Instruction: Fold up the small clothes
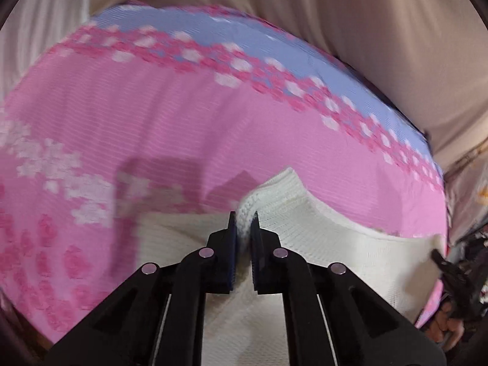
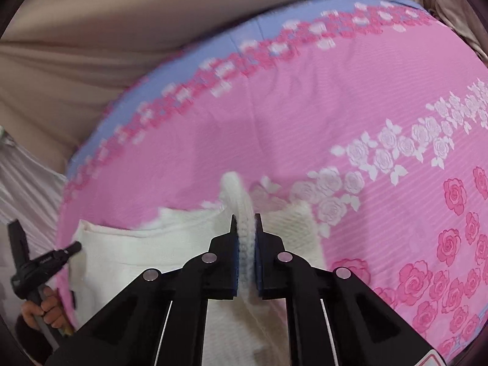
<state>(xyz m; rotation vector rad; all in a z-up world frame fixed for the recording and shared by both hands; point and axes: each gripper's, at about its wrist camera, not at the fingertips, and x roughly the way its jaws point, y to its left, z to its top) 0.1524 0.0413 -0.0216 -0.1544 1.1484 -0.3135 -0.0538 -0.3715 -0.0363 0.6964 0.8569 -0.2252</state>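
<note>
Pink sheet (image 1: 183, 122) with rose print and a blue border band (image 1: 244, 39) covers the surface, filling most of both views; beige cloth (image 1: 335, 15) hangs behind it.

White knit garment (image 1: 335, 250) lies on the near part of the sheet, spread between my two tools. Ribbed edge is bunched and lifted at both grip points; the rest lies on the sheet.

My left gripper (image 1: 243, 228): fingers clamped together on a raised fold of the garment's ribbed edge, knit squeezed between the blue pads.

My right gripper (image 2: 245, 228): same, fingers closed on another bunched piece of the ribbed edge (image 2: 241, 201), which stands up above the tips.

In the right wrist view, my left hand (image 2: 45, 308) grips the left tool's handle at the far left, beside the garment. Which part of the garment each edge belongs to, probably hem or cuff, is too blurred to call.
</note>
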